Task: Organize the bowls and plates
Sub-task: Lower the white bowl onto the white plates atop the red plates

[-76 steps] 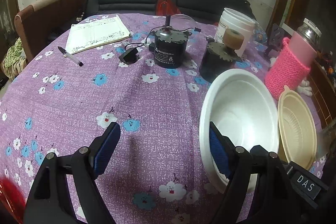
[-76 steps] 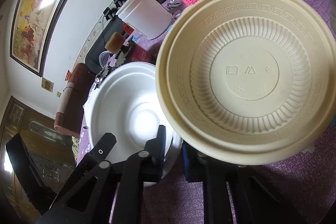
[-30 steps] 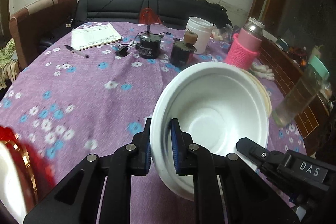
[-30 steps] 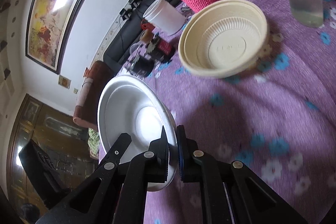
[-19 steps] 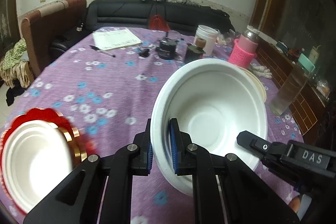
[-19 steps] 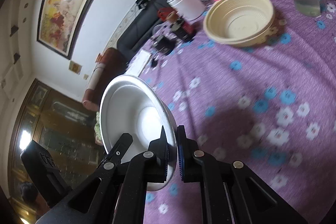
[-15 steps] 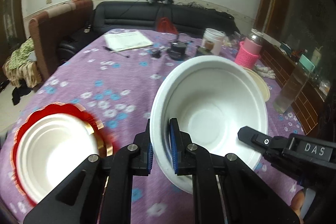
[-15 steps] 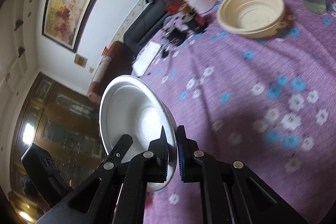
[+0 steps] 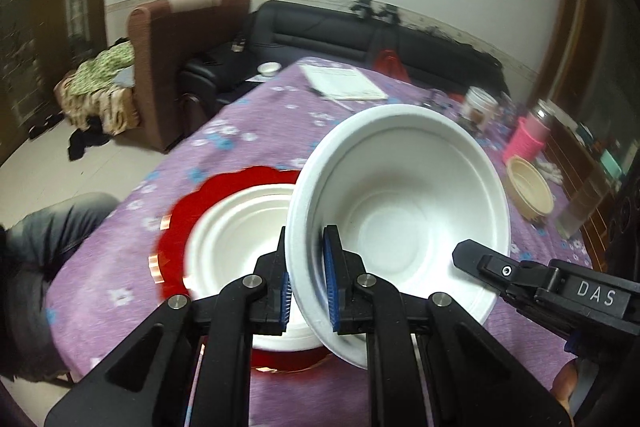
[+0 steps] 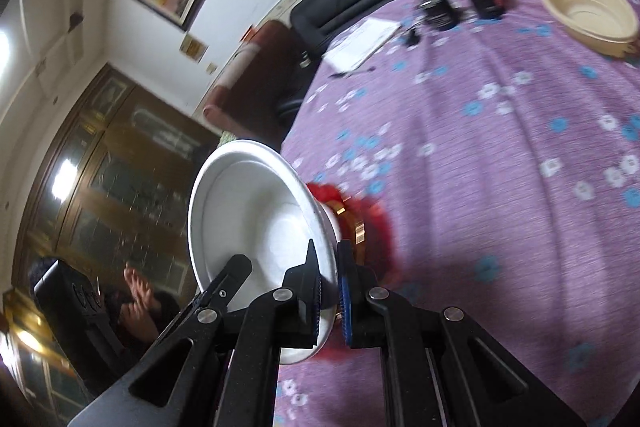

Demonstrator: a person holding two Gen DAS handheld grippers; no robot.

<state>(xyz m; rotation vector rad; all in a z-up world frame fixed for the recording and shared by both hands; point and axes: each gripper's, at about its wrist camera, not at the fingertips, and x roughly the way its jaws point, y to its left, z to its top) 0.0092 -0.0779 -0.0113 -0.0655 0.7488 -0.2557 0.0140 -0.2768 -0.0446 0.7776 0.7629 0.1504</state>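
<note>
A large white bowl [image 9: 400,211] hangs tilted above the purple flowered tablecloth [image 9: 248,131], held from two sides. My left gripper [image 9: 306,287] is shut on its near rim. My right gripper [image 10: 330,291] is shut on the rim at the other side, where the white bowl [image 10: 248,227] shows edge-on. Just beneath and left of it lies a red scalloped plate [image 9: 180,227] with another white bowl [image 9: 240,223] sitting on it. A cream ribbed bowl [image 9: 530,189] stands far off at the right.
A pink knitted bottle [image 9: 528,139], a white tub [image 9: 478,103], a clear glass bottle [image 9: 580,207] and a sheet of paper [image 9: 344,87] stand on the far side. The table's left edge is close, with a person's knee [image 9: 48,227] beside it.
Both grippers closed on the white bowl and carried it away from the cream bowl. The red plate with its white bowl came into view and now sits just under it.
</note>
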